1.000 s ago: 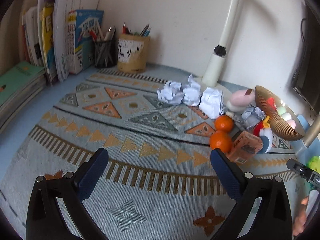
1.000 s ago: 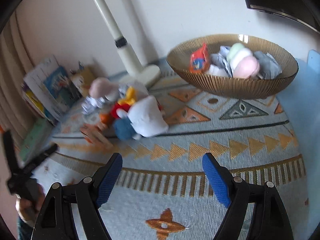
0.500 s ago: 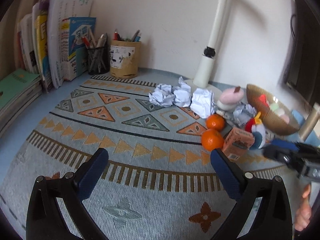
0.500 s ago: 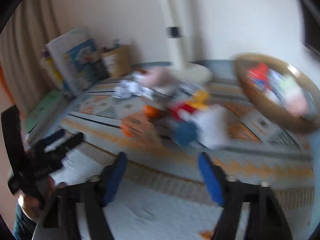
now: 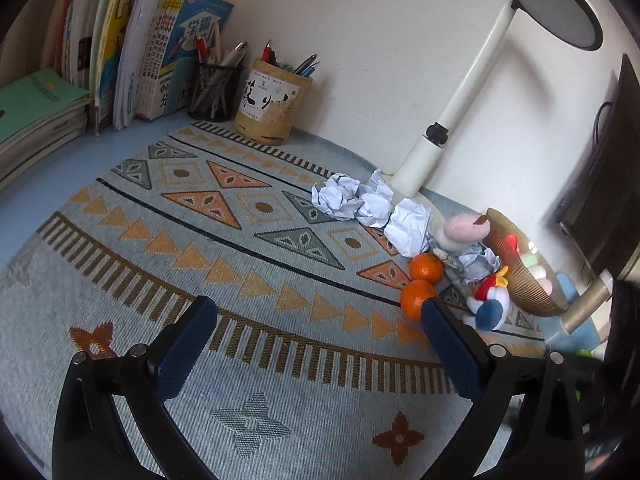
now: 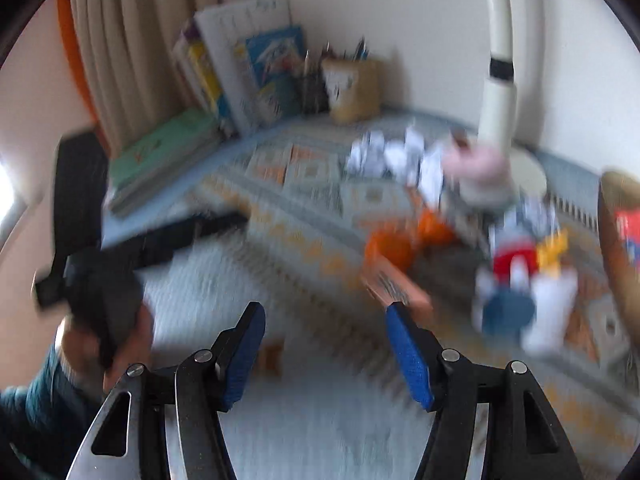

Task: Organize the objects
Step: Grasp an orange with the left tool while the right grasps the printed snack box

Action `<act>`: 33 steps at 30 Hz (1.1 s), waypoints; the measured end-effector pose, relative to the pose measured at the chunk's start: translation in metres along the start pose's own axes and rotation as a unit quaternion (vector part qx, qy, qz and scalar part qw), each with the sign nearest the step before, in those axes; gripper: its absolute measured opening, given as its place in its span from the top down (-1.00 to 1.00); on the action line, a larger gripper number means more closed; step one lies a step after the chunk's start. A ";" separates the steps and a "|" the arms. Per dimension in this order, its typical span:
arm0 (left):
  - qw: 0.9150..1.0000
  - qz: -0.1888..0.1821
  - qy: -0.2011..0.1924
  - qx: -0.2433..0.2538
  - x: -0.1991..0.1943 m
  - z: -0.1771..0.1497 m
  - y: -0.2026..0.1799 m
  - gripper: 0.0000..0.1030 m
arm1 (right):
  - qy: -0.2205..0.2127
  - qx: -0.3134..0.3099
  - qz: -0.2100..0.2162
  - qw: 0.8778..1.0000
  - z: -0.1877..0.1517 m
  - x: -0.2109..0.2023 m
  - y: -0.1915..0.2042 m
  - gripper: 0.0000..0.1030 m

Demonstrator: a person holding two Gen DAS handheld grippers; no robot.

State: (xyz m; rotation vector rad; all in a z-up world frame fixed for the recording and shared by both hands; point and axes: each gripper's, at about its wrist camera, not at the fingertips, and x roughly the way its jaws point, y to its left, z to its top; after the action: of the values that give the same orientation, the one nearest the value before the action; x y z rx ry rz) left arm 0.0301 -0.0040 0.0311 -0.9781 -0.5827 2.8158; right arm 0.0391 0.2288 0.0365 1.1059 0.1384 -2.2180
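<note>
Clutter sits right of centre in the left wrist view: oranges (image 5: pixel 418 299), crumpled paper (image 5: pixel 410 226), plush toy (image 5: pixel 488 304), beside the bowl (image 5: pixel 516 276). Both the left gripper (image 5: pixel 316 334) and right gripper (image 6: pixel 324 346) are spread, empty, the right having just narrowed. Step: approach. Next likely calls for closing on the small carton (image 6: pixel 394 286).

Open mat (image 5: pixel 248 276) — clutter far right

So the right gripper (image 6: pixel 324 332) swung left off the bowl (image 6: pixel 618 240) toward the orange box (image 6: pixel 396 286), and its jaws narrowed with nothing between them.
</note>
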 end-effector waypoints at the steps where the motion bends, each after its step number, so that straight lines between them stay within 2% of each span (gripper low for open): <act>1: 1.000 -0.002 0.000 0.000 0.000 0.000 0.000 -0.97 | 0.008 0.008 0.003 1.000 -0.011 -0.005 -0.001 -0.21; 4: 1.000 -0.006 0.000 0.004 0.000 0.000 -0.001 -0.97 | 0.004 0.057 -0.005 0.998 -0.036 -0.024 -0.015 -0.21; 7: 1.000 -0.003 0.003 0.008 0.002 0.000 -0.003 -0.97 | 0.008 0.099 -0.039 0.994 -0.037 -0.026 -0.023 -0.21; 9: 1.000 -0.003 0.022 0.021 0.008 0.003 -0.009 -0.97 | 0.018 0.134 -0.064 0.989 -0.034 -0.017 -0.021 -0.21; 10: 0.998 -0.010 0.043 0.037 0.015 0.007 -0.016 -0.97 | 0.020 0.143 -0.067 0.987 -0.031 -0.011 -0.017 -0.21; 11: 0.997 -0.016 0.060 0.055 0.020 0.009 -0.023 -0.97 | 0.014 0.143 -0.078 0.987 -0.028 -0.005 -0.010 -0.21; 12: 0.994 -0.027 0.076 0.074 0.025 0.014 -0.029 -0.97 | 0.011 0.143 -0.106 0.984 -0.025 0.002 -0.004 -0.21; 13: 0.990 -0.042 0.096 0.091 0.032 0.020 -0.036 -0.97 | 0.020 0.141 -0.156 0.977 -0.020 0.014 0.003 -0.21; 14: 0.986 -0.059 0.116 0.101 0.039 0.024 -0.041 -0.97 | 0.026 0.143 -0.175 0.974 -0.018 0.021 0.005 -0.21; 16: 0.978 -0.095 0.137 0.126 0.051 0.032 -0.052 -0.97 | 0.033 0.165 -0.187 0.968 -0.014 0.036 0.002 -0.22; 17: 0.976 -0.099 0.140 0.137 0.056 0.033 -0.056 -0.97 | 0.024 0.170 -0.199 0.965 -0.012 0.040 0.001 -0.19; 19: 0.973 -0.096 0.140 0.156 0.067 0.035 -0.066 -0.96 | 0.016 0.165 -0.216 0.962 -0.006 0.043 0.000 0.01; 22: 0.965 -0.106 0.153 0.183 0.083 0.027 -0.082 -0.84 | 0.012 0.155 -0.230 0.961 -0.007 0.039 -0.005 0.06; 23: 0.963 -0.105 0.154 0.192 0.086 0.022 -0.087 -0.72 | 0.012 0.153 -0.235 0.960 -0.009 0.037 -0.007 0.07; 25: 0.960 -0.093 0.157 0.212 0.094 0.011 -0.096 -0.67 | 0.014 0.158 -0.237 0.958 -0.016 0.026 -0.019 0.08; 29: 0.957 -0.075 0.170 0.224 0.107 0.001 -0.105 -0.28 | 0.012 0.142 -0.210 0.967 -0.034 0.004 -0.031 0.08; 31: 0.957 -0.078 0.171 0.220 0.109 0.002 -0.106 -0.19 | 0.012 0.144 -0.197 0.970 -0.041 0.000 -0.039 0.07; 33: 0.956 -0.084 0.174 0.220 0.109 0.003 -0.106 0.07 | 0.004 0.157 -0.166 0.974 -0.046 -0.007 -0.047 0.01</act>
State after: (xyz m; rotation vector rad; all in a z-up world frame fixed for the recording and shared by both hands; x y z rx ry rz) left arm -0.0599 0.1163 0.0113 -1.2112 0.0060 2.3832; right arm 0.0453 0.2862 0.0042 1.3405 -0.0293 -2.5991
